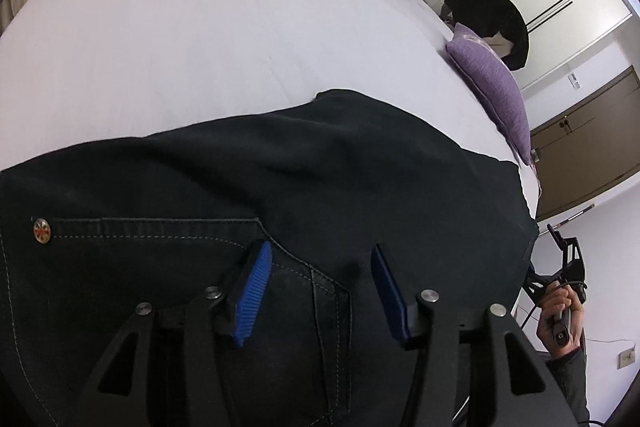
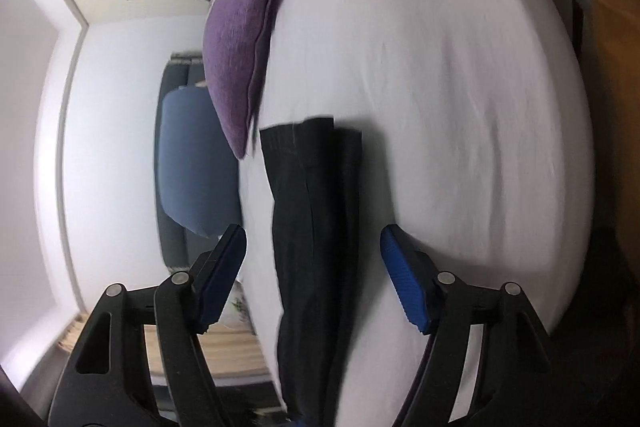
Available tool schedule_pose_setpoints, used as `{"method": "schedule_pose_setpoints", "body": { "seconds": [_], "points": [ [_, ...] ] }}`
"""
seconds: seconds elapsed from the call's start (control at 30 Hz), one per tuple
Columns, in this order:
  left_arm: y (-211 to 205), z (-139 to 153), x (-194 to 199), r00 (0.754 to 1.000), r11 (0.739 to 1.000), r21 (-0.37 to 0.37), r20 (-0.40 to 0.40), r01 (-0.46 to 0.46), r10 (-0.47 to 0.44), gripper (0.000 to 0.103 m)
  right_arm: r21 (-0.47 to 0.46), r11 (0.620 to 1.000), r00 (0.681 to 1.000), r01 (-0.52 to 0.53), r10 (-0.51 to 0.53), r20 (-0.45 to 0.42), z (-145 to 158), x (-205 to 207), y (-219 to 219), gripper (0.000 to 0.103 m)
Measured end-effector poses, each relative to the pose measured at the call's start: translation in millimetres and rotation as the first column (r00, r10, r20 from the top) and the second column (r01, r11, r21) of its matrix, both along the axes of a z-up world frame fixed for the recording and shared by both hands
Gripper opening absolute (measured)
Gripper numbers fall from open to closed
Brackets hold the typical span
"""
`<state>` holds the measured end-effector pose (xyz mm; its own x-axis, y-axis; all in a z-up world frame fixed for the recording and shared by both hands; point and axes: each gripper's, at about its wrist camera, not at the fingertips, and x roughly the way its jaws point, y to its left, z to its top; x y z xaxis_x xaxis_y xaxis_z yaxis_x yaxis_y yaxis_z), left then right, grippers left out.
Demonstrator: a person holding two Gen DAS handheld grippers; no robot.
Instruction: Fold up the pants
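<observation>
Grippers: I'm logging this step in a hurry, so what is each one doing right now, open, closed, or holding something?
Left gripper: open above the black pants, gripping nothing.
Right gripper: open, pants leg between the jaws, not pinched.

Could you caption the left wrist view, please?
Left gripper, fingers open, above dark pants on white bed.

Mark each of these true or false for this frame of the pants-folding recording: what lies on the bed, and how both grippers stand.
1. Dark pants lie on the white bed. True.
2. The left gripper is clamped on the waistband. False: its jaws stand apart over the pocket area, gripping nothing.
3. A purple cushion sits at the bed's edge. True.
4. The right gripper is shut. False: its jaws are open, with the pants beyond them.
5. The pants are red. False: they are dark.
</observation>
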<state>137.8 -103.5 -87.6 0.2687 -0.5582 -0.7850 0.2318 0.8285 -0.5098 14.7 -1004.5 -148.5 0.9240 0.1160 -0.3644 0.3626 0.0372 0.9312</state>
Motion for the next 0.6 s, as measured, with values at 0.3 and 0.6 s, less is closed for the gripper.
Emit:
{"method": "schedule_pose_setpoints", "body": {
  "seconds": [0.3, 0.6],
  "points": [
    [-3, -2, -3, 1.000, 1.000, 0.023, 0.009, 0.000, -0.001, 0.054, 0.012, 0.999, 0.999, -0.035, 0.035, -0.005, -13, 62, -28, 0.029],
    [7, -2, -7, 1.000, 1.000, 0.014, 0.015, -0.002, 0.002, 0.054, -0.055, 0.998, 0.999, -0.034, 0.032, -0.022, -14, 64, -26, 0.005]
  ]
}}
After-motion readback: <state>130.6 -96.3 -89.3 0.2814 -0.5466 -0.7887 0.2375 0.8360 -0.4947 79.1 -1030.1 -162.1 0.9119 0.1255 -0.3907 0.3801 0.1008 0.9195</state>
